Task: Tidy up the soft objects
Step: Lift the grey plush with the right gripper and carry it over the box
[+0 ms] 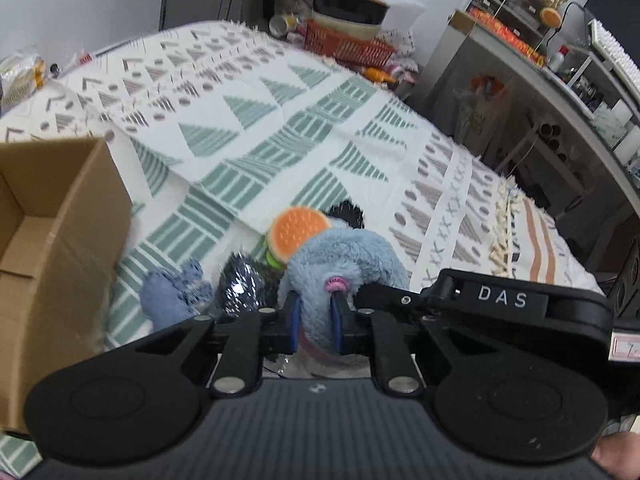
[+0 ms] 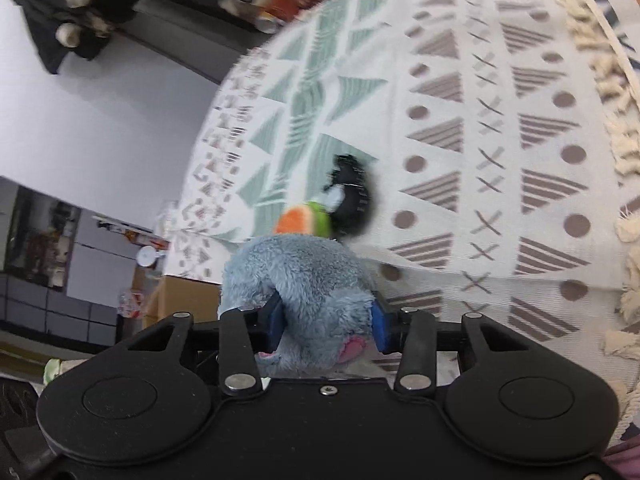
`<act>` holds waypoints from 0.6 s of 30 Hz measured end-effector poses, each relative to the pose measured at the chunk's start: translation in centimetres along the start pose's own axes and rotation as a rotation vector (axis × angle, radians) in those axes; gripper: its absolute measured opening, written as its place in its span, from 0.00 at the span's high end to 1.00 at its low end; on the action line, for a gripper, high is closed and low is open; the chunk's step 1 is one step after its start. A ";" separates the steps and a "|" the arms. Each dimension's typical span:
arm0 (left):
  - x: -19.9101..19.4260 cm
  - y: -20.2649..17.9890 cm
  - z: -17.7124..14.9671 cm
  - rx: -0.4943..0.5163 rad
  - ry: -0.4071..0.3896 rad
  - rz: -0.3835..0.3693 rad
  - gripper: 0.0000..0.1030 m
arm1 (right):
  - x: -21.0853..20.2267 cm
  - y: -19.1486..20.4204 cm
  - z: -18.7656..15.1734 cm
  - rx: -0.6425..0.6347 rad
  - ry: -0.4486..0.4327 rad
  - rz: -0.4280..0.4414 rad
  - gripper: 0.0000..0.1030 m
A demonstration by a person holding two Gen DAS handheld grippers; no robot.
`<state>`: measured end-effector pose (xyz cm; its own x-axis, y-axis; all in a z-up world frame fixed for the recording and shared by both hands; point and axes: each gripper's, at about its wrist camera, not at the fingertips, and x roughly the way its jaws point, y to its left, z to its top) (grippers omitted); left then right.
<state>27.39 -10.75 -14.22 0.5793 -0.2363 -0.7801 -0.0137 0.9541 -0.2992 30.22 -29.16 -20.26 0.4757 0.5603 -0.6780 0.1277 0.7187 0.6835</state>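
Gripping the blue plush toy (image 1: 344, 256) from two sides, the left gripper (image 1: 315, 312) and the right gripper (image 2: 326, 322) both pinch its fur above the patterned blanket (image 1: 280, 128). An orange burger toy (image 1: 294, 232) touches it, near the open cardboard box (image 1: 60, 240).

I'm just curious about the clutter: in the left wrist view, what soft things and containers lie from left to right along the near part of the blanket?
Cardboard box → denim-blue soft piece → shiny dark pouf → fluffy blue plush, pinched in the left claw.
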 end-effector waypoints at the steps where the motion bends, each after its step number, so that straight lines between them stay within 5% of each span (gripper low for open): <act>1: -0.5 0.0 0.1 0.001 -0.008 0.003 0.85 | -0.3 0.3 -0.1 -0.013 -0.007 0.015 0.60; 18: -9.5 3.5 1.9 0.020 -0.157 0.023 0.85 | -2.1 7.6 -2.9 -0.225 -0.120 0.227 0.61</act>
<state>23.43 -4.83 -6.83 0.6996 -0.1837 -0.6905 -0.0133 0.9629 -0.2697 27.64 -23.74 -14.42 0.5710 0.6732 -0.4698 -0.1817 0.6617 0.7274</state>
